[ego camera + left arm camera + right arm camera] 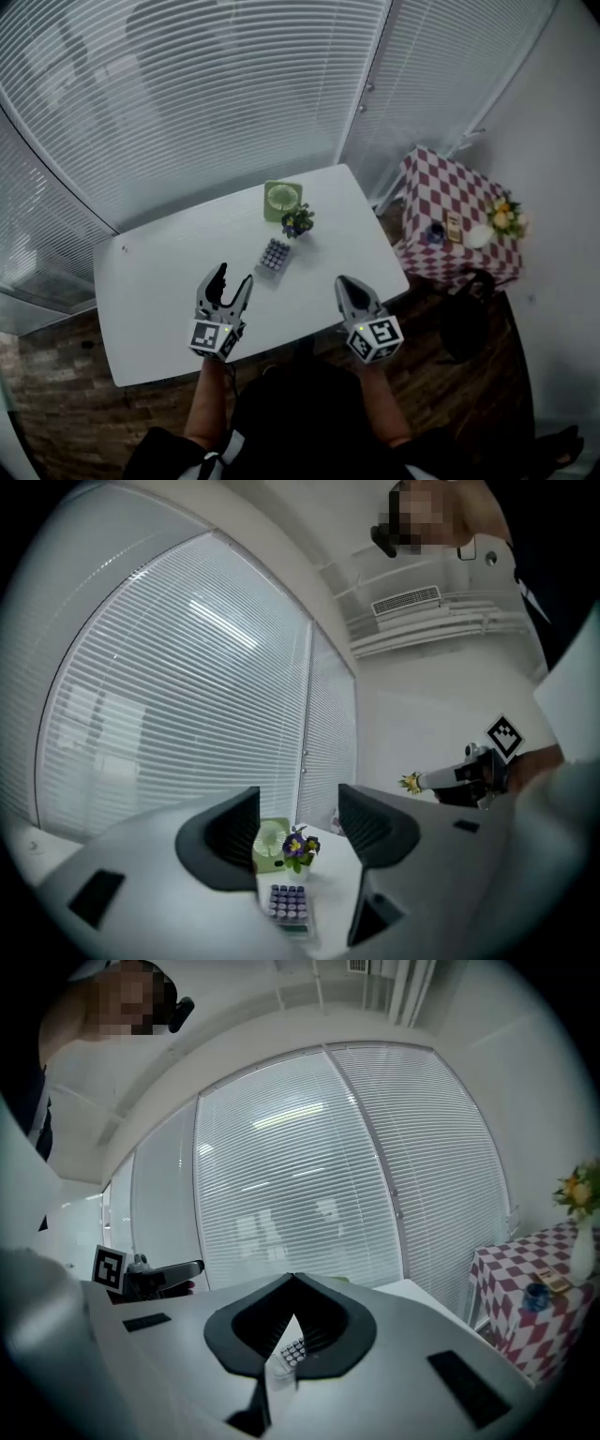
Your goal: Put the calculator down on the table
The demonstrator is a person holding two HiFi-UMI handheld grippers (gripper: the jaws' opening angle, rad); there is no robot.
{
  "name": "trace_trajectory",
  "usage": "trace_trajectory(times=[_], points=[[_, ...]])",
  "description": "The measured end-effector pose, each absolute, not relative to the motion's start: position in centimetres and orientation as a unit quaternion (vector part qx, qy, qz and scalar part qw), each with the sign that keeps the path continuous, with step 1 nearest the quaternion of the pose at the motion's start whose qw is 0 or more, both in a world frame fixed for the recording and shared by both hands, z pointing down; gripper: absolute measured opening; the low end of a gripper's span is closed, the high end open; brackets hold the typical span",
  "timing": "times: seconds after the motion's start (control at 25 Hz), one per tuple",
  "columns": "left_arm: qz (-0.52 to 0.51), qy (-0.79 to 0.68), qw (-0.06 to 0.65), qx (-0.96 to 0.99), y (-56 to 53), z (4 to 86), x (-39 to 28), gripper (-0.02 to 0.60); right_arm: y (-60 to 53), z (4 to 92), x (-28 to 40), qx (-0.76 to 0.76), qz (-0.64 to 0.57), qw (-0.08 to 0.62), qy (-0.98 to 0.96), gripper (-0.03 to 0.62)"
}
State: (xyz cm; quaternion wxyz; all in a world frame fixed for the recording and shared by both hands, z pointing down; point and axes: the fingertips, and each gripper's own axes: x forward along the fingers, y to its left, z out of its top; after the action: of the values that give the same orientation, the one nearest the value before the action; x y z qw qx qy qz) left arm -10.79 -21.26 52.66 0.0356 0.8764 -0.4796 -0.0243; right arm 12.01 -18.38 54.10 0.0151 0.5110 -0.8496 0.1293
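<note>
— Checked the left gripper (234, 275) first?
— Did. Found its jaws standing well apart with nothing between them, held over the near part of the white table (159, 281) and pointed toward the far side.
— And the right gripper (343, 283)?
— Found its jaws closed tip to tip, gripping nothing, hovering at the near right edge of the table, well apart from the left one.
— Spotted the calculator (274, 255)?
— Yes. Saw it lying flat on the table, keys up, just beyond the left gripper and slightly to its right. Touched by neither gripper.
— Noticed anything past it?
— Saw a small flower pot (298, 221) with purple and yellow blooms just beyond the calculator, then a small green fan (282, 199) right behind that, near the far edge. Made out white blinds (187, 94) all along the far side. Off to the right, picked out a side table (450, 253) under a red-and-white checked cloth.
</note>
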Motion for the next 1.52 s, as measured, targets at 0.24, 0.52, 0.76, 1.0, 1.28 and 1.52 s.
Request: trace_trajectory(times=[0.24,0.52,0.76,1.0,1.28,1.52], points=[[-0.013,-0.491,0.066,0.868,-21.3,53.3,-11.8,0.242,-18.4,54.3,12.6,0.522,0.126,0.017,-0.843,0.006],[-0.028,-0.490,0.041,0.870,-21.1,52.4,-11.7,0.241,-18.3,54.1,12.1,0.525,0.114,0.029,-0.843,0.006],[-0.033,-0.495,0.033,0.867,-20.5,52.0,-12.2,0.008,-18.0,53.8,11.3,0.517,0.116,0.020,-0.848,0.006],[-0.038,-0.500,0.016,0.865,-20.0,50.4,-12.7,0.006,-18.0,53.4,11.3,0.530,0.093,0.029,-0.843,0.006],[-0.045,-0.505,0.015,0.862,-20.2,49.7,-13.4,0.006,-18.4,53.1,10.6,0.528,0.058,0.060,-0.845,0.005],[-0.036,-0.500,0.019,0.865,-19.5,50.0,-13.8,0.006,-18.2,52.4,9.9,0.526,0.043,0.063,-0.847,0.005]])
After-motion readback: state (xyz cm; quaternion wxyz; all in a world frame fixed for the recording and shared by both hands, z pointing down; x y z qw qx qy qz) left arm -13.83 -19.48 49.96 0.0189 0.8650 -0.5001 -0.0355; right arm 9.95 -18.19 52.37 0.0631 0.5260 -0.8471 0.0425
